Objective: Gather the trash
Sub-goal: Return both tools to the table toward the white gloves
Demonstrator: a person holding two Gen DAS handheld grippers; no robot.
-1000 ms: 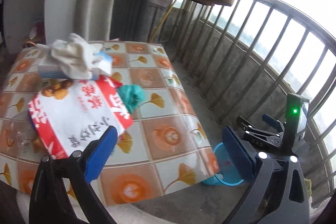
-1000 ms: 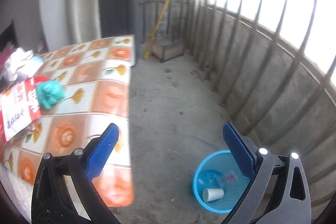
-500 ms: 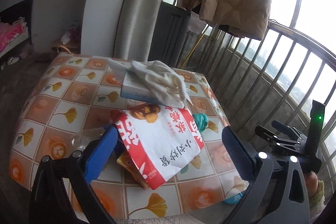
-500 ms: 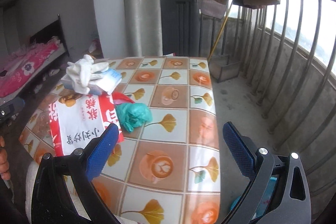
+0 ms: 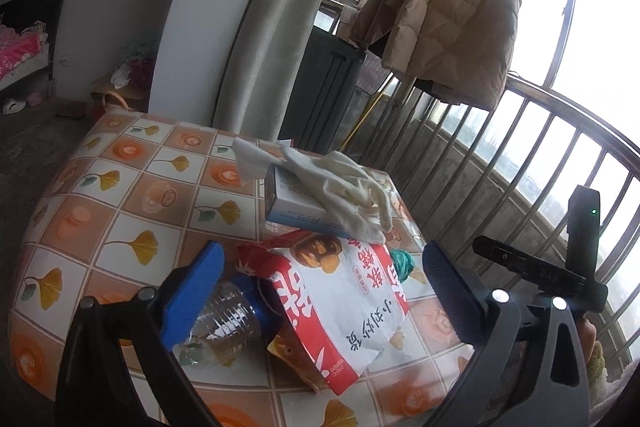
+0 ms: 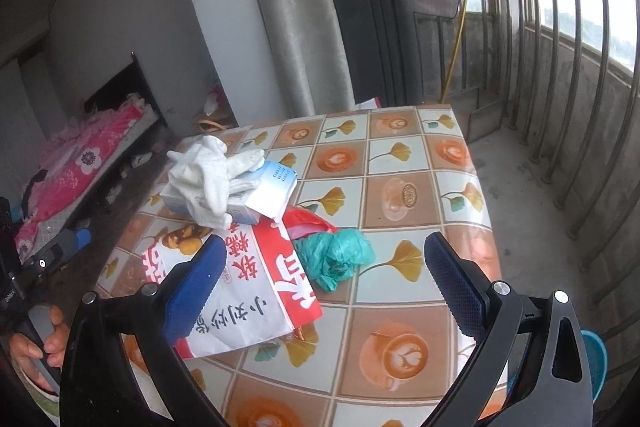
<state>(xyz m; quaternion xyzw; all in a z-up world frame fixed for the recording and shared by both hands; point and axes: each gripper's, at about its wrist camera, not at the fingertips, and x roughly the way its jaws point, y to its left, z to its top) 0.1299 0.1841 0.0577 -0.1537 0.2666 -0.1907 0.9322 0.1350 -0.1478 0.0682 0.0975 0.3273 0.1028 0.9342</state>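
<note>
Plastic and paper rubbish was still on the table [image 6: 404, 227]: a snack bag [image 5: 340, 307], an empty bottle [image 5: 224, 323], a green wad [image 6: 334, 257] and a tissue box [image 6: 256, 195]. Both the left gripper [image 5: 320, 291] and the right gripper [image 6: 324, 287] were wide open, holding nothing. The blue bin [image 6: 594, 359] stood beside the table, so most collecting seemed left.

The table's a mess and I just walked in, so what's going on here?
A person is clearing trash with two handheld grippers. The left gripper and right gripper both hover open over the table, holding nothing. A red-and-white snack bag, crumpled green bag, plastic bottle and glove-topped box all remain there.
</note>
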